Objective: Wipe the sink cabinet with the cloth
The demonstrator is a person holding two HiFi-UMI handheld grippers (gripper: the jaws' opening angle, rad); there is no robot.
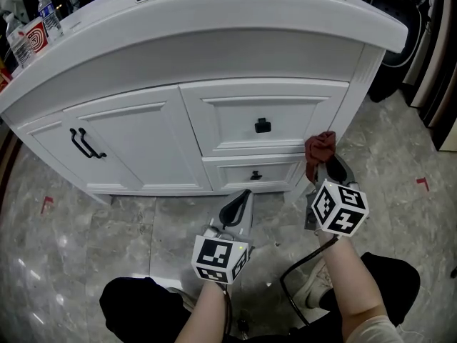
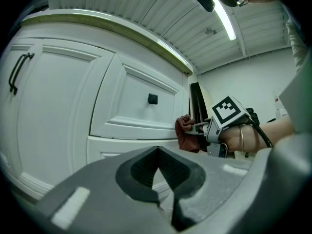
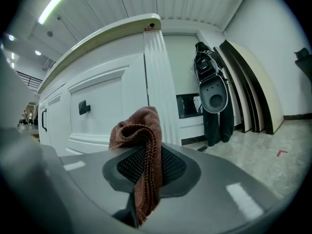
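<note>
The white sink cabinet [image 1: 136, 131] fills the head view, with two doors at the left and two drawers [image 1: 263, 116] with black knobs at the right. A reddish-brown cloth [image 1: 319, 146] is pinched in my right gripper [image 1: 326, 166], which is shut on it. The cloth is held close to the cabinet's right corner post, beside the drawers. In the right gripper view the cloth [image 3: 140, 135] hangs between the jaws of the right gripper [image 3: 146, 167]. My left gripper [image 1: 240, 204] is lower and to the left, shut and empty, short of the cabinet; its own view shows the cloth [image 2: 185, 133].
Plastic bottles [image 1: 49, 16] and a red-and-white cup [image 1: 36, 37] stand on the counter's left end. A black cable [image 1: 294, 276] loops on the marble floor by the person's shoe. Boards [image 3: 249, 84] and a dark hanging item [image 3: 213, 96] lean against the wall to the cabinet's right.
</note>
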